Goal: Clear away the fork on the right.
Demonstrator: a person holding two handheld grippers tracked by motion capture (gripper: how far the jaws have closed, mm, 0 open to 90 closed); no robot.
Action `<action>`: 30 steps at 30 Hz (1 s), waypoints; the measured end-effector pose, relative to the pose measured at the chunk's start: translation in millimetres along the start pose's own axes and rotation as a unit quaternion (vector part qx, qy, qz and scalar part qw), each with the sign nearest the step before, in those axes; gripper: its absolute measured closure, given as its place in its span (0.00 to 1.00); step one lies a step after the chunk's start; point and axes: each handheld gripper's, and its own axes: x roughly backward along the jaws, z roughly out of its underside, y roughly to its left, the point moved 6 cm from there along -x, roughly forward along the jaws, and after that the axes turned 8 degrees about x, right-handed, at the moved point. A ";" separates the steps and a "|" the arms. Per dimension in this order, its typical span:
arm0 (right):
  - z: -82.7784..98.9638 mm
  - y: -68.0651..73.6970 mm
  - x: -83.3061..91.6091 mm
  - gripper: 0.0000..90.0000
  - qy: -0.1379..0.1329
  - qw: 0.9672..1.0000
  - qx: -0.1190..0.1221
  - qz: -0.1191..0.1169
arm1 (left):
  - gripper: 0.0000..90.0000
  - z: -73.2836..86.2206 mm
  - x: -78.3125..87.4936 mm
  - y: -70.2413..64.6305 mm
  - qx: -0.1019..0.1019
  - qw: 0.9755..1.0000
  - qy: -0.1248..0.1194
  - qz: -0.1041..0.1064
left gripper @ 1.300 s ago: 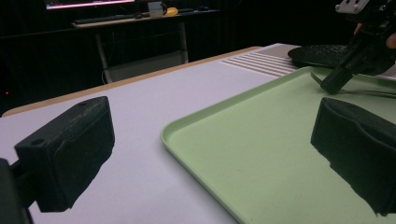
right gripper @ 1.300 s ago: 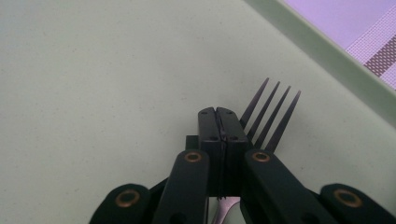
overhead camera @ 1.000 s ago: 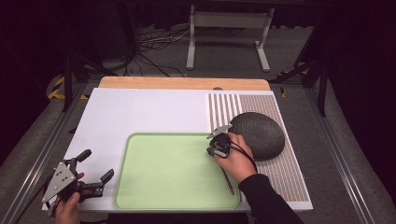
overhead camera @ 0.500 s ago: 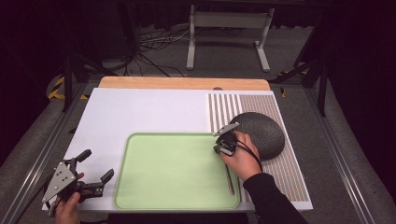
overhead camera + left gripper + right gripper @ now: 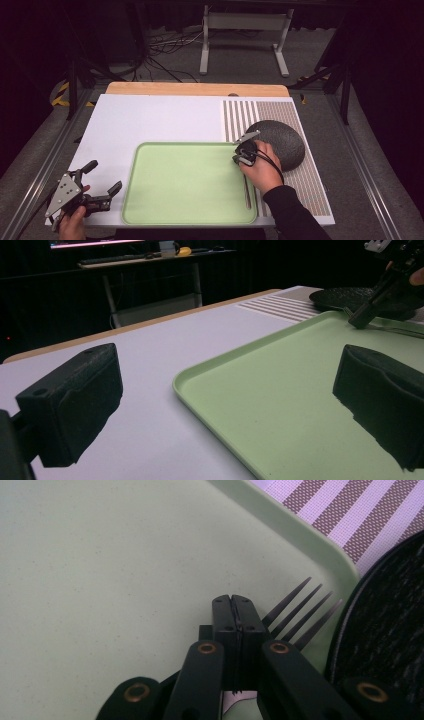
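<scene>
My right gripper (image 5: 235, 602) has drifted from the dark round plate (image 5: 280, 142) over the pale green tray (image 5: 185, 220), fingers clenched beside a black fork (image 5: 300, 612); my left gripper (image 5: 102, 182) idles released.

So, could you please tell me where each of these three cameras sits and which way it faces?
High view: fixed above the person's side, looking forward and down on the table; both forearms enter from below.
Left gripper view: rides the left gripper, looking across the green tray between its open jaws.
Right gripper view: rides the right gripper, looking down past its shut jaws at a fork.
All three share the tray and the dark plate.
</scene>
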 end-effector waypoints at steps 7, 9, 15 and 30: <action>-0.1 -0.5 2.6 0.98 -0.006 1.000 -0.004 0.001 | 0.00 0.2 -0.2 -0.2 0.000 1.000 0.002 0.001; -1.5 -0.3 4.2 0.95 -0.012 1.000 -0.003 0.000 | 0.00 0.1 -0.3 -0.2 0.000 1.000 0.001 0.001; -14.3 -0.1 20.6 0.55 -0.055 0.998 0.020 0.006 | 0.00 -0.1 -0.3 -0.4 -0.001 1.000 0.000 0.001; -31.2 4.8 73.8 0.17 -0.177 0.982 0.059 -0.012 | 0.00 -0.2 -0.3 -1.1 -0.001 1.000 0.000 0.001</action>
